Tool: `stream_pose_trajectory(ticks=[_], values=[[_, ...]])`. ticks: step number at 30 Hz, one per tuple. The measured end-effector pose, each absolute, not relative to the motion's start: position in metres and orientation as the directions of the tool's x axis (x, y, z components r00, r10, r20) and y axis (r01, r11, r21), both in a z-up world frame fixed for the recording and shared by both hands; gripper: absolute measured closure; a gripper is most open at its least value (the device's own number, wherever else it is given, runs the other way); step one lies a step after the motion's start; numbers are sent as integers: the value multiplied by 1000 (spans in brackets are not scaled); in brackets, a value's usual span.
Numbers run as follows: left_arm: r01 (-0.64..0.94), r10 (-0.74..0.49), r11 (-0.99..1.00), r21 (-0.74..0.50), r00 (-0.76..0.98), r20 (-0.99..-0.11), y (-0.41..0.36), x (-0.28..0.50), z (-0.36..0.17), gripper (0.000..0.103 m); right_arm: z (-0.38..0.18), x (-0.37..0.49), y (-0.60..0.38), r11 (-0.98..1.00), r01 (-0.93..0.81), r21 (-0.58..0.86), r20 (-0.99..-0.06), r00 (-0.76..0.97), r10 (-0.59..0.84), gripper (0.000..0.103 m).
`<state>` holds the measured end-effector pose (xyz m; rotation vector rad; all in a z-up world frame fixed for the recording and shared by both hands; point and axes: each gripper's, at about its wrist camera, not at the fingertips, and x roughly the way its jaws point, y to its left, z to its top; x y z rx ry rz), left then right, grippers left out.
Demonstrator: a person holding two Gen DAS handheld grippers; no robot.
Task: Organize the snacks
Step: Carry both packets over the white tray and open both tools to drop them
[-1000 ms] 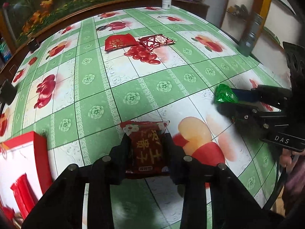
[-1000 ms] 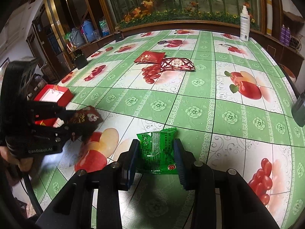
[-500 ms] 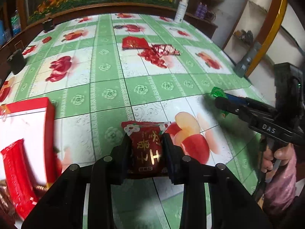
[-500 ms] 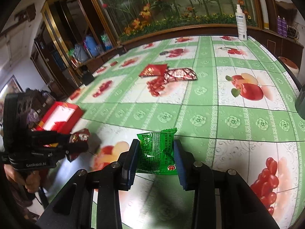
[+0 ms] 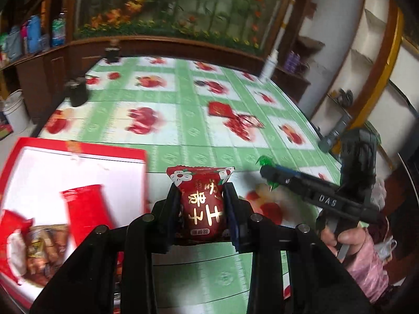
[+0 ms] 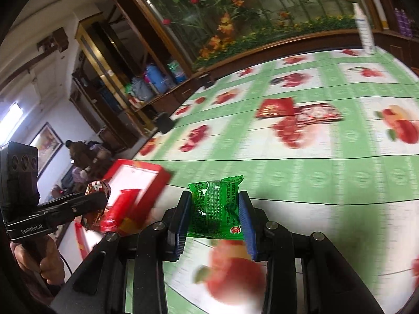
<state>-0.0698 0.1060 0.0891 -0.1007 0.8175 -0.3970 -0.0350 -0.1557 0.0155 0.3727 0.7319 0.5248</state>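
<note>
My left gripper (image 5: pixel 201 196) is shut on a dark red snack packet (image 5: pixel 202 204) and holds it above the table, just right of the open red box (image 5: pixel 78 157). The box holds red packets (image 5: pixel 86 209) and other snacks. My right gripper (image 6: pixel 213 204) is shut on a green snack packet (image 6: pixel 214 206), held above the table; its tip shows in the left wrist view (image 5: pixel 264 162). The left gripper with its red packet (image 6: pixel 95 188) shows at the left of the right wrist view, in front of the red box (image 6: pixel 146 172).
Two more red packets (image 5: pixel 220 108) (image 5: pixel 248 121) lie farther out on the green fruit-print tablecloth (image 5: pixel 167 120); they also show in the right wrist view (image 6: pixel 275 107) (image 6: pixel 316 112). A white bottle (image 6: pixel 365 28) and dark small containers (image 5: pixel 77 93) stand near the table's far edges.
Both grippers have swung left toward the red box, still holding their packets. The box now fills more of the left wrist view and sits closer in the right wrist view.
</note>
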Motion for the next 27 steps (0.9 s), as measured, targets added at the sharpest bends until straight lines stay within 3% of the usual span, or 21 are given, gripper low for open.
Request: stream_pose_trajectory(ticks=[14, 27], values=[[134, -272, 958, -255, 713, -646, 190, -81, 98, 73, 27, -16, -52, 723, -444, 529, -481, 546, 686, 67], [-15, -122, 980, -197, 736, -666, 236, -71, 82, 72, 42, -3, 44, 643, -585, 493, -470, 443, 764, 67]])
